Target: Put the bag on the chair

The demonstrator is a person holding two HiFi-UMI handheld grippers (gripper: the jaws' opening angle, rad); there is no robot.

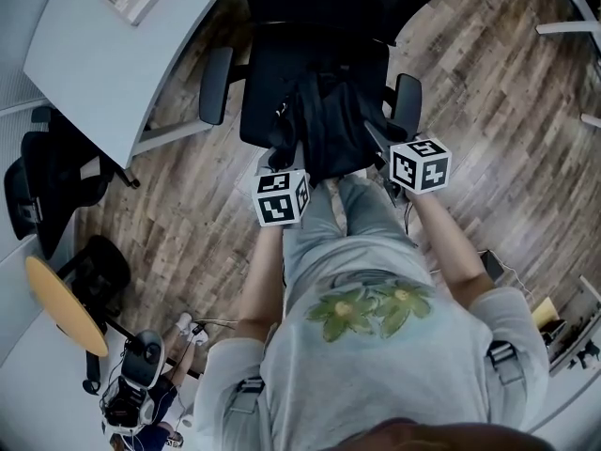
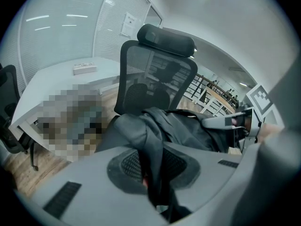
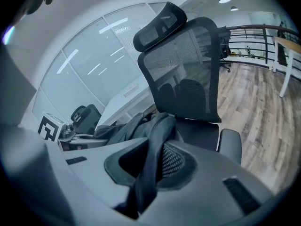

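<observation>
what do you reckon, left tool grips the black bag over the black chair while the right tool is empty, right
Not quite: the right tool is not empty. The right gripper view shows it shut on a fold of the black bag. The left tool does grip the bag over the black chair.

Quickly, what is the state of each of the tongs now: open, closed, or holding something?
Left tongs: closed, holding the bag by a strap.
Right tongs: closed, holding the same bag by a strap.
</observation>
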